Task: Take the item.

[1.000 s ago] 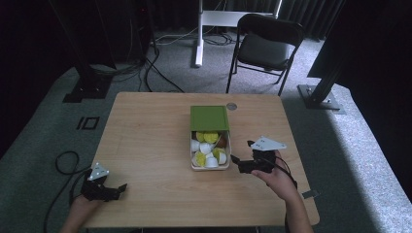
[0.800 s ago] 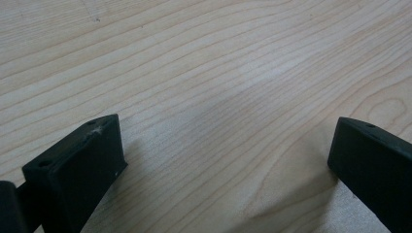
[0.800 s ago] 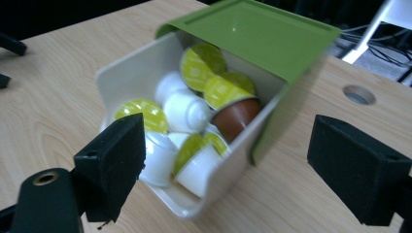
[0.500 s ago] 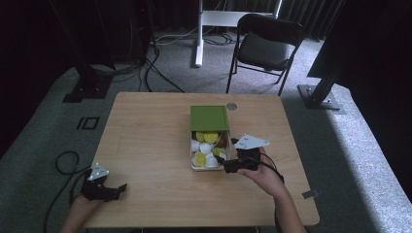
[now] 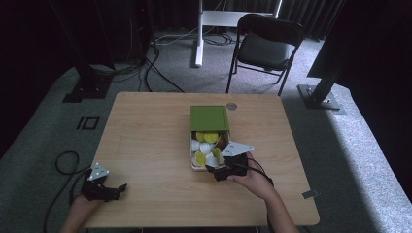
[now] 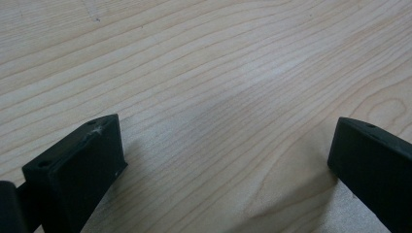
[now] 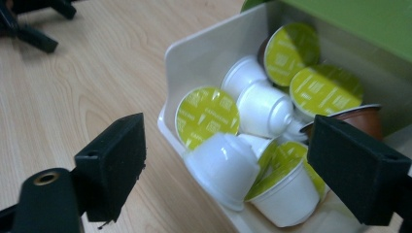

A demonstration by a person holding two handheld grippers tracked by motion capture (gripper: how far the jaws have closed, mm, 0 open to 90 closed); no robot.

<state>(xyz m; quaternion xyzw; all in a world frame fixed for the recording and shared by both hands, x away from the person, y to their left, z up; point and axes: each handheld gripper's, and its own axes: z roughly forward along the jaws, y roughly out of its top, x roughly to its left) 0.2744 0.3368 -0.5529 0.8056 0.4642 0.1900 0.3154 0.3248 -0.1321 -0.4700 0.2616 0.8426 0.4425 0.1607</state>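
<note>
A white box (image 5: pixel 193 166) with a green lid (image 5: pixel 209 118) slid back over its far half stands mid-table. It holds several white coffee capsules (image 7: pixel 223 162) with yellow-green foil tops (image 7: pixel 206 115) and a brown capsule (image 7: pixel 362 119). My right gripper (image 5: pixel 215 171) hovers at the box's near right corner, open, its jaws spread on either side of the capsules (image 7: pixel 228 179). My left gripper (image 5: pixel 119 188) rests low at the table's near left corner, open over bare wood (image 6: pixel 228 160), nothing between its jaws.
The wooden table (image 5: pixel 145 141) has a small round grommet (image 5: pixel 231 106) behind the box. A black folding chair (image 5: pixel 265 46) and a white desk leg (image 5: pixel 198 34) stand beyond the far edge. Cables (image 5: pixel 63 162) trail on the grey carpet at left.
My right gripper has moved left from the table's right side to the box's near end. The left gripper has stayed where it was.
</note>
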